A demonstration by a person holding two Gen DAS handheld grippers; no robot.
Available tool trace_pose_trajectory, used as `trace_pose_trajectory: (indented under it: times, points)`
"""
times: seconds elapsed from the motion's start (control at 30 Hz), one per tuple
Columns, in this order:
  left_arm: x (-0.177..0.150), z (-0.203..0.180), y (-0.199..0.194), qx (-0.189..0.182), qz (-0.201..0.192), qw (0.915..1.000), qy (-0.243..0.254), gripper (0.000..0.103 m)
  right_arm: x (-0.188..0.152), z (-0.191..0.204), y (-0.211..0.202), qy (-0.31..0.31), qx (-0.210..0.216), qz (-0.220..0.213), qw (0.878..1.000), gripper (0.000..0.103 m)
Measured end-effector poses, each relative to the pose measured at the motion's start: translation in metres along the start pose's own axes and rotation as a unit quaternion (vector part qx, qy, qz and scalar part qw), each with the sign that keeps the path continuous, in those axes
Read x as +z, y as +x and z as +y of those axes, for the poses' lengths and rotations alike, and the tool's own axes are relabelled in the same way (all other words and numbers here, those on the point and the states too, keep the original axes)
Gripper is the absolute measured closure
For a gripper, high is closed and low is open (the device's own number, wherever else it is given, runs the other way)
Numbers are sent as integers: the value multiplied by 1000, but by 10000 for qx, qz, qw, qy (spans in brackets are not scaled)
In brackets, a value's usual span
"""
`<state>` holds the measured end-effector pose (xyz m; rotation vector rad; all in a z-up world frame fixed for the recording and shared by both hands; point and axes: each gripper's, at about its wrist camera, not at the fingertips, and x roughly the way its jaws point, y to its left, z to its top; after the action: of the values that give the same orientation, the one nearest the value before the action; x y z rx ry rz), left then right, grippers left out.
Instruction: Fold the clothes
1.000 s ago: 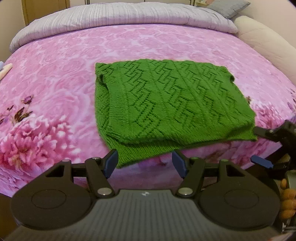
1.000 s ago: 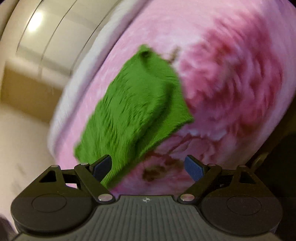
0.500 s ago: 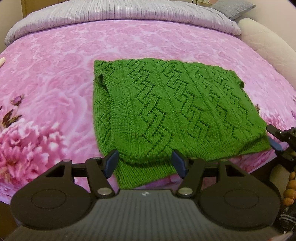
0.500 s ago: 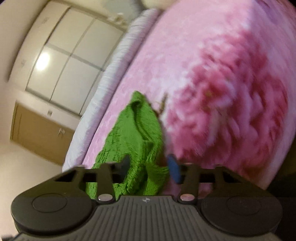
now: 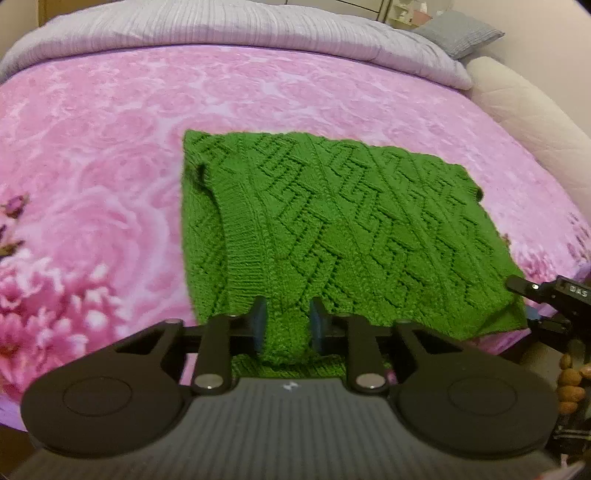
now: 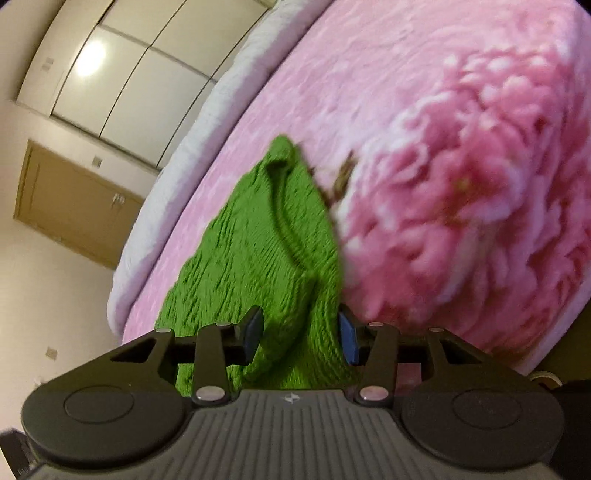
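A green knitted sweater [image 5: 332, 229] lies folded into a rough square on the pink floral bedspread [image 5: 92, 166]. My left gripper [image 5: 285, 326] is shut on the sweater's near edge, with green knit bunched between its blue pads. My right gripper [image 6: 301, 332] has its jaws around the sweater's near right corner [image 6: 258, 258], with fabric filling the gap between the pads. The right gripper also shows in the left wrist view [image 5: 546, 295] at the sweater's right corner.
A folded lilac quilt [image 5: 221, 29] lies across the far end of the bed, with a grey pillow [image 5: 458, 33] at the far right. A cream padded bed side [image 5: 535, 118] runs along the right. Wardrobe doors [image 6: 129, 74] show behind the bed.
My left gripper moved forward and closed on the sweater's near edge. My right gripper swung in from the side, closed around the near right corner, and its pads now stand a little wider apart.
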<state>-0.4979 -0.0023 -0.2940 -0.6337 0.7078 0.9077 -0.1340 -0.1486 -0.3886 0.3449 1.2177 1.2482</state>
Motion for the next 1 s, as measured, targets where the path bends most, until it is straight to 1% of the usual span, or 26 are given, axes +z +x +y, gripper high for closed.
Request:
trace_pose_trajectory:
  times: [0.07,0.13,0.17,0.23,0.3,0.37,0.4,0.43,0.47,0.5,0.53,0.57,0.6,0.63,0.7,0.77,0.8,0.9,0.93,0.97,1.0]
  points:
    - [-3,-3,4,-116,36,9998,143,85,0,1,1,68,-37,-31,10000,59]
    - [-7,-6,11,-55,78,9996,281,85,1,2,3,197,-106,-33,9997,67]
    - [-8,-7,14,-25,71,9994,334,85,2,4,4,221,-146,-27,9996,69]
    - [-10,-9,19,31,61,9990,446,85,4,10,6,168,-308,15,9994,76]
    - [-9,-12,20,63,63,9982,585,85,6,20,9,0,-559,71,9984,81]
    - [-7,-9,19,-21,79,9987,493,85,7,35,10,-253,-898,98,9956,84]
    - [-6,-4,17,-116,73,9993,335,85,7,43,10,-389,-1079,109,9933,85]
    - [-5,4,14,-251,60,9996,99,85,3,59,10,-807,-1221,31,9892,85]
    - [-4,15,9,-401,40,9990,-198,85,-4,78,10,-1358,-1341,-89,9816,85]
    - [-5,25,4,-506,8,9978,-425,85,-11,98,10,-1905,-1457,-208,9706,86]
    - [-6,34,-2,-593,-28,9963,-621,85,-18,117,10,-2445,-1568,-327,9563,86]
    - [-6,44,-8,-681,-64,9943,-816,85,-25,136,10,-2977,-1673,-445,9388,86]
    - [-7,52,-14,-731,-110,9926,-967,85,-38,159,11,-3606,-1650,-540,9164,86]
    - [-8,60,-20,-768,-161,9908,-1102,86,-53,179,14,-4173,-1534,-581,8938,86]
    - [-11,75,-32,-764,-270,9876,-1342,86,-88,211,22,-5071,-1176,-505,8523,86]
    - [-13,89,-41,-737,-342,9846,-1546,87,-123,229,32,-5702,-845,-281,8167,86]
    - [-16,94,-45,-721,-356,9834,-1627,87,-135,232,39,-5851,-744,-114,8075,86]
    - [-23,104,-50,-691,-336,9809,-1787,86,-164,234,60,-6083,-522,456,7907,84]
    - [-26,106,-51,-685,-320,9803,-1825,86,-174,235,67,-6154,-447,646,7843,80]
    - [-28,108,-53,-679,-303,9797,-1864,86,-180,234,74,-6157,-391,878,7821,76]
    - [-31,110,-54,-673,-286,9790,-1902,86,-182,232,79,-6129,-342,1082,7820,69]
